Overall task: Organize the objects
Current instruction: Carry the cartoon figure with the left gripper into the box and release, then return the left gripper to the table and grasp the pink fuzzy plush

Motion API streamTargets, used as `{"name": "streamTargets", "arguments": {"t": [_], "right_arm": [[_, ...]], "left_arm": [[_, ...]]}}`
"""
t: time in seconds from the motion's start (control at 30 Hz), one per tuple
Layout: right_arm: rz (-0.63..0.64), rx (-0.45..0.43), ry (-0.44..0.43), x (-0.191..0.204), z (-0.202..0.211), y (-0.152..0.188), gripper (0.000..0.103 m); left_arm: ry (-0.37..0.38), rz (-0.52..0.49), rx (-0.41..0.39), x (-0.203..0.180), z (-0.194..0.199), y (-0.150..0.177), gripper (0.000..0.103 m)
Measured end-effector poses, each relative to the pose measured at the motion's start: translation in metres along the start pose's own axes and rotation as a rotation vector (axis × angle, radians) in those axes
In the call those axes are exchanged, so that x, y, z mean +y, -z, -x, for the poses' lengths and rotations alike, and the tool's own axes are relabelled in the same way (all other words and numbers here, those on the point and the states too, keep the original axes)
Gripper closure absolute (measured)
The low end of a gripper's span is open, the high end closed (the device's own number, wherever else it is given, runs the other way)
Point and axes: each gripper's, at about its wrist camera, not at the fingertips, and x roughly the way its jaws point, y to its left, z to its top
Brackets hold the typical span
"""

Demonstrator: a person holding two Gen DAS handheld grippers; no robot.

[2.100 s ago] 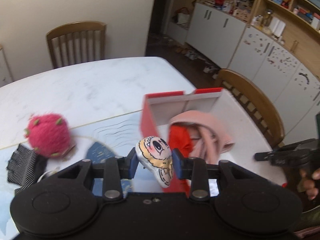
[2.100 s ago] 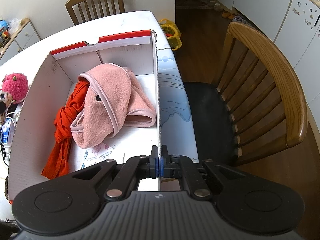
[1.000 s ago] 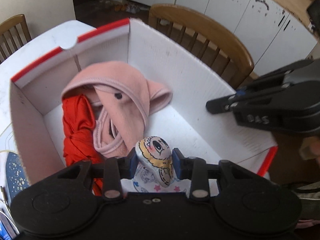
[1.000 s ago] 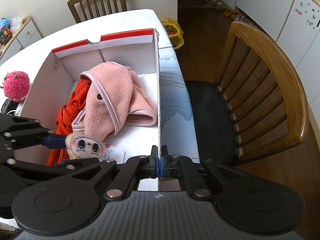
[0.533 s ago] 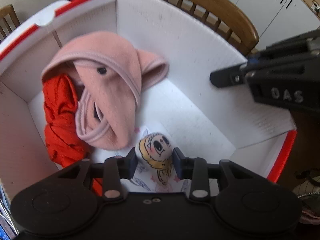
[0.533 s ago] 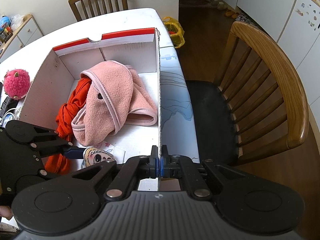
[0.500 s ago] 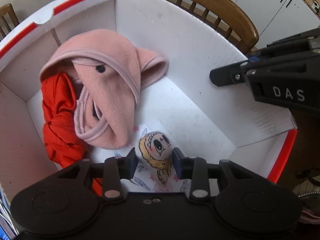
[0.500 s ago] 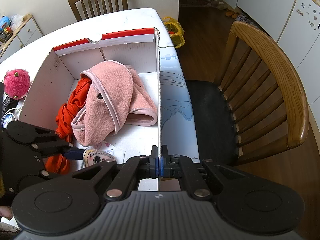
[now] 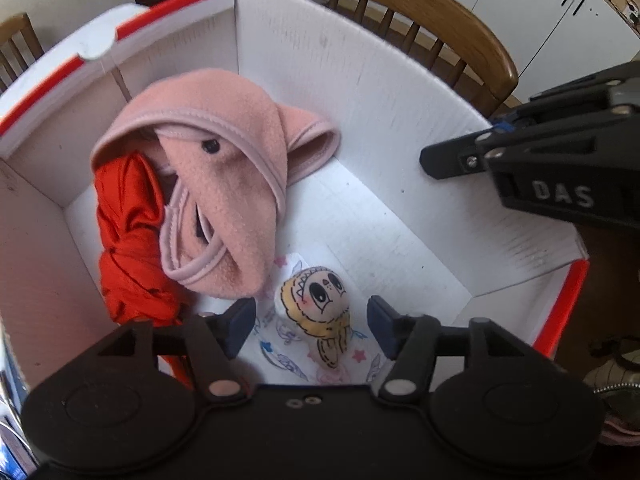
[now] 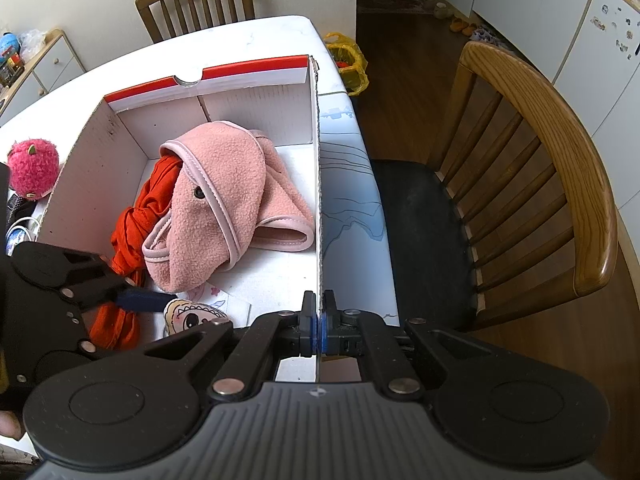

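A small doll head with yellow hair [image 9: 318, 300] lies on the floor of the white, red-rimmed box [image 9: 400, 120], on a printed paper. My left gripper [image 9: 311, 326] is open, its jaws apart on either side of the doll without touching it. A pink fleece garment [image 9: 224, 184] and an orange cloth [image 9: 128, 232] fill the box's far-left part. My right gripper [image 10: 319, 330] is shut on the box's right wall [image 10: 319, 200]. The doll [image 10: 192, 316] also shows in the right wrist view beside the left gripper's fingers [image 10: 140, 300].
A pink fuzzy plush [image 10: 32, 168] sits on the white table [image 10: 248, 36] left of the box. A wooden chair [image 10: 540, 168] stands close to the box's right side; another chair [image 10: 196, 0] is at the table's far end.
My left gripper carried the doll from above the table down into the box, then opened and let it go onto the box floor. My right gripper stayed clamped on the box wall.
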Motion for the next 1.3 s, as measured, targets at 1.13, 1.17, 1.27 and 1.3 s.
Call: {"name": "streamTargets", "arguments": {"t": [1.13, 1.17, 1.27, 1.3], "right_arm": [[0.057, 0.008, -0.003, 0.006, -0.002, -0.003, 0.101], [0.058, 0.008, -0.002, 0.006, -0.002, -0.003, 0.101], [0.054, 0.003, 0.005, 0.006, -0.004, -0.005, 0.101], [0.055, 0.001, 0.007, 0.007, -0.003, -0.004, 0.101]], "left_arm": [[-0.061, 0.348, -0.36, 0.059, 0.13, 0.048, 0.034], [-0.08, 0.359, -0.363, 0.061, 0.134, 0.051, 0.034], [-0.145, 0.406, -0.359, 0.075, 0.14, 0.065, 0.033], [-0.162, 0.431, -0.355, 0.081, 0.142, 0.07, 0.033]]}}
